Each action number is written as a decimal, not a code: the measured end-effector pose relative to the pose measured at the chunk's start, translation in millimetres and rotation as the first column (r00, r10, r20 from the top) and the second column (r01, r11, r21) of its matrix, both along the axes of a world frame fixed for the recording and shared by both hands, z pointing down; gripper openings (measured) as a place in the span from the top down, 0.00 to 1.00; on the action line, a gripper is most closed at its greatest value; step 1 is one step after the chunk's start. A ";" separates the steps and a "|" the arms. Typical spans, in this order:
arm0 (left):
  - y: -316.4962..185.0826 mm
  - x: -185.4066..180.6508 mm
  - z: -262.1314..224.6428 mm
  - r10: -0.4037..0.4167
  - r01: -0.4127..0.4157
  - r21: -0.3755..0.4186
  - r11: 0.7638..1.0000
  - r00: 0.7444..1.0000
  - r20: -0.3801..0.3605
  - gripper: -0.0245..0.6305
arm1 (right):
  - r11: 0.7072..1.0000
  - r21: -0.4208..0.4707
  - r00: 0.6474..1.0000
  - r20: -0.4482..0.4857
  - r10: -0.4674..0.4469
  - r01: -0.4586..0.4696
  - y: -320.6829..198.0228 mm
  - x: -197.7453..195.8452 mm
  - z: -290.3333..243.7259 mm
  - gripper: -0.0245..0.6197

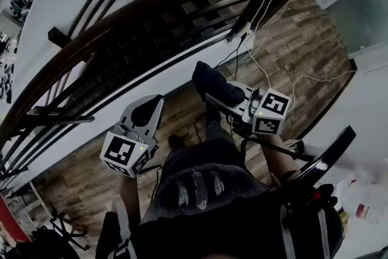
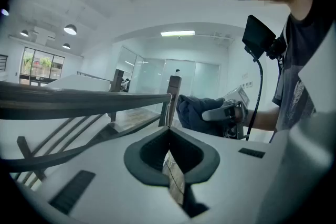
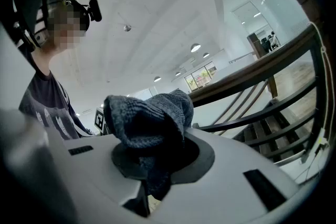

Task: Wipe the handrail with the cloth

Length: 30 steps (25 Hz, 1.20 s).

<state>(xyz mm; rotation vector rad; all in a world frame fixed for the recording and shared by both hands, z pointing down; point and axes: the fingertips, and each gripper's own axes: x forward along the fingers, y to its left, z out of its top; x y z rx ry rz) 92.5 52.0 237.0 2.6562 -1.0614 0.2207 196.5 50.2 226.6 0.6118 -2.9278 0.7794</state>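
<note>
The wooden floor (image 1: 291, 45) and the dark stair treads (image 1: 182, 27) filled most of my head view, and over them the handrail (image 1: 151, 6) swept as one long dark band. Its long axis ran from the lower left of that view up to the upper right, where it met a post with a white cable (image 1: 267, 27) hanging off it. From where I was steering, the rail lay ahead of both grippers, on the far side from the person's body, with open air between it and either tool.

The left gripper (image 1: 150, 107) sat lower and to the left, its jaws brought together with nothing between them; its own view showed the pads meeting at the tip (image 2: 168, 131) and the rail (image 2: 79, 99) stretching off to its left.

The right gripper (image 1: 219, 96) was farther forward, and I judged it the nearer one to the rail's upper stretch. Its jaws were clamped on the cloth (image 1: 213, 83), a dark bunched wad standing up out of the pads (image 3: 149, 118), with the rail (image 3: 252, 73) up and to the right of it, clearly apart and not touching.

My read was that wiping had not begun. The move I would need was carrying the cloth forward onto the rail's top face, then sliding it along that diagonal axis.
</note>
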 end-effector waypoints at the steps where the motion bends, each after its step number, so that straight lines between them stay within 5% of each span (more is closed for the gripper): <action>1: -9.1 5.1 0.5 -0.001 0.001 -0.004 1.000 1.000 0.001 0.95 | 1.000 0.001 1.000 -0.003 -0.003 0.003 -10.0 5.3 2.2 0.90; 9: -83.5 85.8 16.6 -0.013 0.017 -0.068 0.998 0.997 0.071 0.95 | 1.000 -0.017 1.000 0.022 -0.012 0.013 -103.1 86.5 26.4 0.90; 12: -113.8 130.2 38.3 -0.001 0.013 -0.118 0.993 0.995 0.101 0.95 | 0.999 0.005 0.986 -0.165 0.036 -0.036 -163.3 143.8 89.2 0.89; 14: -131.3 158.0 55.9 0.016 0.003 -0.154 0.988 0.993 0.119 0.95 | 0.993 0.035 0.904 -0.411 0.116 -0.111 -222.7 197.5 157.3 0.89; 16: -140.5 177.3 76.5 0.025 0.005 -0.208 0.978 0.989 0.144 0.95 | 0.979 0.086 0.763 -0.615 0.198 -0.184 -291.4 250.9 223.7 0.89; 19: -135.1 195.9 109.2 0.047 0.010 -0.295 0.956 0.982 0.185 0.95 | 0.959 0.191 0.557 -0.783 0.277 -0.209 -385.5 308.2 296.0 0.89; 21: -129.5 202.6 125.0 0.058 0.017 -0.332 0.943 0.975 0.215 0.95 | 0.945 0.246 0.468 -0.823 0.321 -0.215 -435.3 332.8 320.4 0.89; 26: -131.5 199.6 156.0 0.046 0.063 -0.389 0.919 0.963 0.264 0.95 | 0.930 0.260 0.345 -0.875 0.341 -0.258 -502.8 365.9 363.6 0.89; 28: -132.1 195.7 163.4 0.026 0.089 -0.410 0.908 0.964 0.266 0.95 | 0.929 0.226 0.347 -0.880 0.324 -0.293 -509.8 369.2 377.7 0.89; 30: -132.6 190.5 165.5 0.002 0.113 -0.419 0.901 0.965 0.263 0.95 | 0.917 0.201 0.383 -0.861 0.333 -0.346 -510.4 366.0 379.3 0.90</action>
